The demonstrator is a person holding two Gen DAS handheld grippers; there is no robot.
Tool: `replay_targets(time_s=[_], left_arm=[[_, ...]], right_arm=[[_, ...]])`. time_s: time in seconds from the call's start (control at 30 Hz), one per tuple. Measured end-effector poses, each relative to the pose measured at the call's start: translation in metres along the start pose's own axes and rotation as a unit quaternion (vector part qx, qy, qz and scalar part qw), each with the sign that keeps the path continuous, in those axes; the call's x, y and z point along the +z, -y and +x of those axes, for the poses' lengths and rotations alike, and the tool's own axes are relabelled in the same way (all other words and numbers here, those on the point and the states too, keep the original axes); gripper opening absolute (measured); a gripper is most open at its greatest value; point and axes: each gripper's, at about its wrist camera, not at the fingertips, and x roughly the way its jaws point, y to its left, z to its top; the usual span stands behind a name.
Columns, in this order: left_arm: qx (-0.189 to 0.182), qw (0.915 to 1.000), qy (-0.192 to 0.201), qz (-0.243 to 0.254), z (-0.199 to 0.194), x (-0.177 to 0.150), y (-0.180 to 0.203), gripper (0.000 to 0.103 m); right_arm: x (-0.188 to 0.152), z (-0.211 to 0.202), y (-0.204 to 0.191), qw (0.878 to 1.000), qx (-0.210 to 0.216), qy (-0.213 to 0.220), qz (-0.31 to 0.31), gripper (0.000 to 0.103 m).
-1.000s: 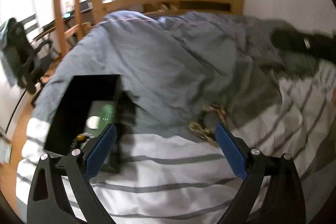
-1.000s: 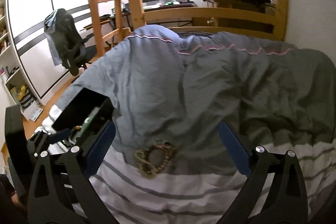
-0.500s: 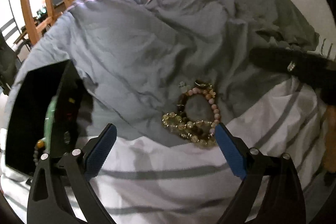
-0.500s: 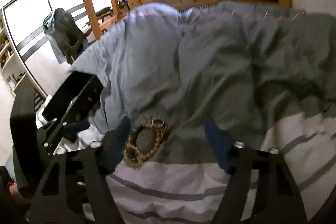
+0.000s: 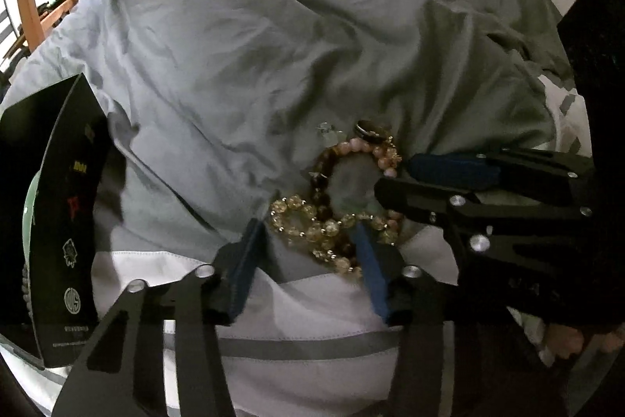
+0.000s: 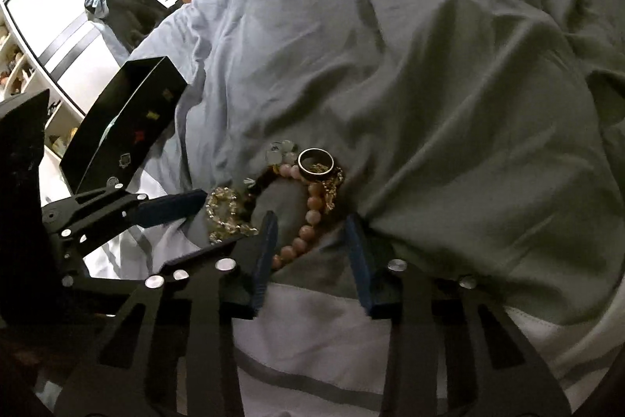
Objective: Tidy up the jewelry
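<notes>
Here we have both tools down on one small heap of jewelry lying where the grey duvet (image 5: 242, 73) meets the white striped sheet (image 5: 304, 311).

Our left gripper (image 5: 308, 253), black-framed with blue pads, is closing with the clear yellow bead bracelet (image 5: 312, 225) between its jaws; we cannot tell whether the pads press it yet.

Our right gripper (image 6: 310, 241), of the same make, is also closing, and the near curve of the pink round-bead bracelet (image 6: 304, 233) sits between its pads, again with no sure contact.

The pink loop runs away from us toward the silver band ring (image 6: 315, 161) at the far end of the heap, so the right tool takes it end-on.

In our view the two tools meet almost at right angles, fingertips close together, and the bracelets overlap.

The open black box with small printed emblems (image 6: 129, 120) lies to the left, nearer the left hand.
</notes>
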Motion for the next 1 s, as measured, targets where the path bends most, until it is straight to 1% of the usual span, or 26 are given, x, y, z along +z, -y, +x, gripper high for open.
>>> replay_targets(time_s=[0.03,0.13,0.17,0.2,0.23,0.3,0.4,0.5,0.6,0.63,0.77,0.83,0.87,0.9,0.93,0.97,1.0], left_arm=[[0.001,1.0,0.001,-0.001,-0.001,-0.001,0.0,0.041],[-0.003,0.9998,0.004,-0.018,-0.005,-0.002,-0.006,0.028],[-0.005,0.9996,0.006,-0.027,-0.007,-0.001,-0.009,0.019],[-0.007,0.9992,0.008,-0.038,-0.008,-0.001,-0.014,0.013],[-0.011,0.9988,0.009,-0.047,-0.009,-0.001,-0.018,0.013],[-0.014,0.9977,0.014,-0.066,-0.012,0.001,-0.025,0.009],[-0.016,0.9962,0.025,-0.082,-0.016,0.002,-0.034,0.009],[-0.023,0.9949,0.033,-0.092,-0.019,0.004,-0.039,0.008],[-0.021,0.9946,0.04,-0.093,-0.02,0.008,-0.038,0.008],[-0.019,0.9945,0.045,-0.093,-0.022,0.008,-0.038,0.008],[-0.011,0.993,0.067,-0.097,-0.032,0.009,-0.04,0.008],[-0.011,0.9919,0.076,-0.101,-0.036,0.012,-0.043,0.008],[-0.008,0.9914,0.082,-0.101,-0.039,0.012,-0.042,0.008],[-0.007,0.9914,0.086,-0.098,-0.041,0.013,-0.041,0.008],[-0.007,0.9915,0.088,-0.096,-0.042,0.014,-0.041,0.008],[-0.006,0.9916,0.088,-0.095,-0.042,0.014,-0.04,0.008],[-0.007,0.9919,0.087,-0.092,-0.042,0.014,-0.039,0.008]], right_arm=[[0.0,0.0,0.0,1.0,-0.002,0.0,0.0,0.023],[-0.003,0.001,0.001,1.0,-0.005,-0.003,-0.002,0.013],[-0.003,0.001,0.001,1.0,-0.003,-0.004,-0.002,0.011],[-0.003,0.001,0.001,1.0,-0.003,-0.003,-0.003,0.007],[-0.003,-0.001,0.0,1.0,-0.003,0.001,-0.006,0.004],[-0.002,-0.005,-0.002,1.0,-0.005,0.012,-0.01,0.001],[0.003,-0.016,0.0,0.999,0.001,0.042,-0.006,0.001],[0.006,-0.02,0.004,0.999,0.012,0.049,0.006,0.001],[0.006,-0.015,0.005,0.999,0.011,0.039,0.012,0.001],[0.006,-0.011,0.006,0.999,0.008,0.03,0.014,0.001],[0.002,-0.006,0.004,1.0,0.008,0.019,0.012,0.001],[0.001,-0.005,0.005,1.0,0.016,0.016,0.021,0.003],[0.001,-0.003,0.006,0.999,0.018,0.01,0.026,0.006],[0.0,0.001,0.008,0.999,0.021,-0.001,0.036,0.027],[-0.001,0.005,0.01,0.999,0.029,-0.009,0.045,0.043],[-0.002,0.007,0.009,0.998,0.044,-0.008,0.046,0.046],[-0.003,0.006,0.006,0.998,0.044,-0.003,0.039,0.049]])
